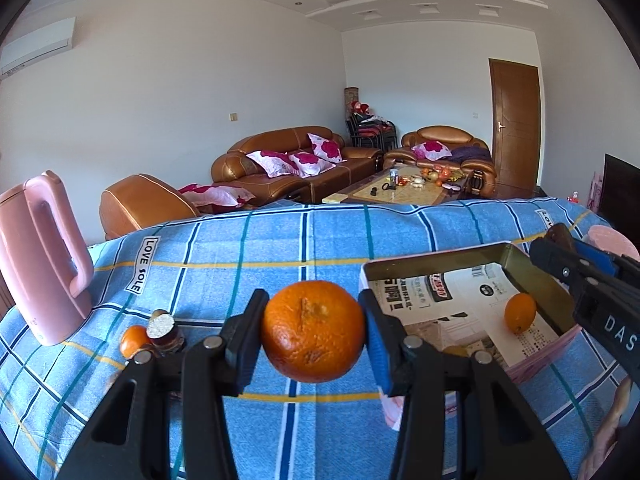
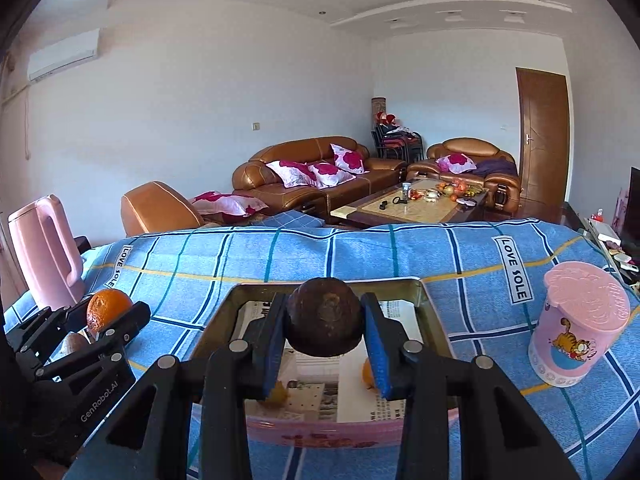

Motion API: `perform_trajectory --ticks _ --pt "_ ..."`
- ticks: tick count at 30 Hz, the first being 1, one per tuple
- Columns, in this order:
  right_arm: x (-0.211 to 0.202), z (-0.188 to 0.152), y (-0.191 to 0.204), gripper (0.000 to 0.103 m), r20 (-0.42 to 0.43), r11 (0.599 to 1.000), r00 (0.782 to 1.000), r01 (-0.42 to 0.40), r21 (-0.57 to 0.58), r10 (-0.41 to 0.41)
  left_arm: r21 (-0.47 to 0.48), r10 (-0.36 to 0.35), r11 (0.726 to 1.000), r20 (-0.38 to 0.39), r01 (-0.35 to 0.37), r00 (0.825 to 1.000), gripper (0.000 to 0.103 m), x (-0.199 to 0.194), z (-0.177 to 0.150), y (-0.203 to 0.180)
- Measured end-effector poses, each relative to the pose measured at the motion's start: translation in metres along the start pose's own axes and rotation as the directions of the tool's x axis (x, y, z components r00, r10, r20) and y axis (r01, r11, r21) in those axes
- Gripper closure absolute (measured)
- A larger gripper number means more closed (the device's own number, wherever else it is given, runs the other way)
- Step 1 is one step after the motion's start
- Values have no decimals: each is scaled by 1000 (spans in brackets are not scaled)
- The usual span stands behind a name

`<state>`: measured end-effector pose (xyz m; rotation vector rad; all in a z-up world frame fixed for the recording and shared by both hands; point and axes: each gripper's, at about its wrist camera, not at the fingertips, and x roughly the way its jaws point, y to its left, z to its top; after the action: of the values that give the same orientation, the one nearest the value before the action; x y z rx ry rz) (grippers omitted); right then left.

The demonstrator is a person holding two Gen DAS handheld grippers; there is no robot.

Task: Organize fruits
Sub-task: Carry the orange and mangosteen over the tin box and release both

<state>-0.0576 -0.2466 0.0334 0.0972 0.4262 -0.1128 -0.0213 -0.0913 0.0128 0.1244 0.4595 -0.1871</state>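
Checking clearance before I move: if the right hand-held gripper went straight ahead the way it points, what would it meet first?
Probably nothing soon: the right hand-held gripper, holding the dark fruit, points over the tray; beyond lies only blue cloth. Depth is unclear.

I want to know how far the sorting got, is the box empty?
Not empty. The box already holds a small orange fruit lying on its paper lining.

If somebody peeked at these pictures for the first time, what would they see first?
Probably the big orange mandarin pinched in the left gripper above the blue checked cloth. Next, the dark brown fruit in the right gripper, held over the newspaper-lined tin box. A pink kettle stands far left.
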Motion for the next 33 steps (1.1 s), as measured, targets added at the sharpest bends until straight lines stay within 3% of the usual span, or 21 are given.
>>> perform_trajectory --ticks 8,20,33 --pt "3 2 -32 64 -7 998 998 57 20 -57 36 -63 997 -20 63 998 55 12 5 -33" --pt "23 2 -53 64 -61 993 992 111 26 -109 50 -156 985 -128 164 979 55 43 9 -60" --pt "52 -3 -28 64 -157 998 986 43 -34 -48 29 -233 969 -229 246 945 55 60 6 -63"
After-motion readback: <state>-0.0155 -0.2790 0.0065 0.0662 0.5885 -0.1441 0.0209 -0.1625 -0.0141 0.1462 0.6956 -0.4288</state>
